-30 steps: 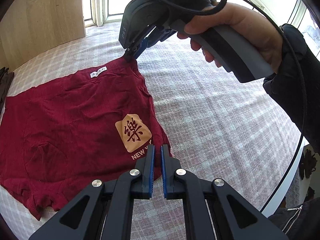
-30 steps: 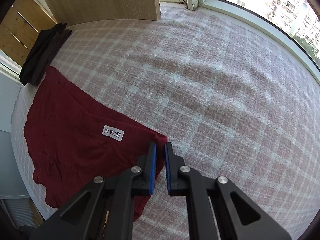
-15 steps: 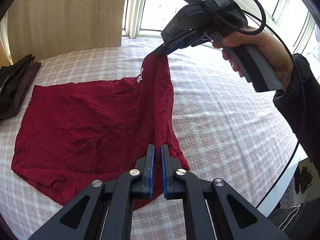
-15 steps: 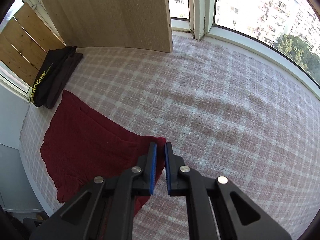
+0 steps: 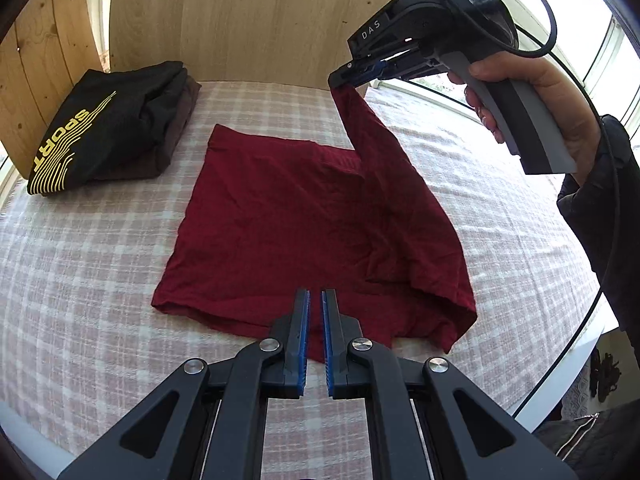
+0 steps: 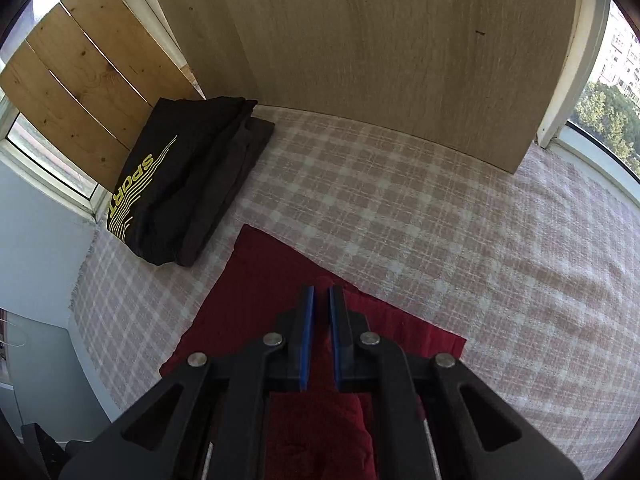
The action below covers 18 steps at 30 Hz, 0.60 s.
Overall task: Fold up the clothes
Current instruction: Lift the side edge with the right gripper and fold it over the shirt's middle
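A dark red garment [image 5: 280, 220] lies on the checked blanket [image 5: 80, 280], its right side lifted and doubled over toward the left. My left gripper [image 5: 315, 296] is shut on the near hem, red cloth showing between its blue pads. In the left wrist view my right gripper [image 5: 340, 79] hangs above the far edge, shut on a corner that stretches up from the garment. In the right wrist view the right gripper [image 6: 322, 292] pinches that corner, and the red garment [image 6: 248, 300] hangs and spreads below it.
A folded stack of black clothes with yellow "SPORT" lettering [image 5: 108, 132] [image 6: 180, 176] sits at the far left against wooden boards [image 5: 240, 20]. A person's hand [image 5: 540, 88] and dark sleeve hold the right gripper. The bed's edge runs along the right.
Both grippers have carried the garment's right side up and leftward. The printed logo and white label are now covered. The black stack and wooden board have come into view.
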{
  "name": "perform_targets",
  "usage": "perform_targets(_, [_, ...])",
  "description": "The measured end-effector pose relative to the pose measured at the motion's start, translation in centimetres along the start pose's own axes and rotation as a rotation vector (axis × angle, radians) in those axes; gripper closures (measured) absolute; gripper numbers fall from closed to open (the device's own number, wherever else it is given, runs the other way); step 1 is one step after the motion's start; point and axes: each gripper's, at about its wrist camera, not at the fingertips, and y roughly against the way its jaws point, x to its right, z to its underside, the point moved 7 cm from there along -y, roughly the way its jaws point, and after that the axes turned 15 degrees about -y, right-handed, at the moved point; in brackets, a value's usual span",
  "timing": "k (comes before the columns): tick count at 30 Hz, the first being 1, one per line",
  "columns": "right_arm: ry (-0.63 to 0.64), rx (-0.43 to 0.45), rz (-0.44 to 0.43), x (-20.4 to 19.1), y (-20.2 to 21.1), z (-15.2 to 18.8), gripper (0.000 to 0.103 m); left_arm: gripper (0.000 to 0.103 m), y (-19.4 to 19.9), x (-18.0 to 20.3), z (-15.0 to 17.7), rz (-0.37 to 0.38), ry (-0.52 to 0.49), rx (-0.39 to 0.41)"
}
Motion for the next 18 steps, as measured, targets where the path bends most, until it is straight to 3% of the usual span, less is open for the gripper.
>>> perform_targets(3, [0.019,-0.001,0.054,-2.1,-1.9,-0.1,0.095,0.100,-0.8,-1.6,0.0,0.057,-0.005,0.001])
perform_targets(7, [0.003,0.011,0.133,-0.9,-2.2,0.1,0.095,0.100,-2.5,-0.4,-1.5,0.149,-0.076,0.017])
perform_targets(13, [-0.074,0.033,0.206,5.1,0.4,-0.7,0.095,0.099,-5.5,3.2,-3.9,0.216,-0.219,-0.019])
perform_targets(18, [-0.124,0.032,0.225,10.3,1.4,-1.6,0.095,0.096,-7.5,6.4,-5.0,0.243,-0.268,-0.035])
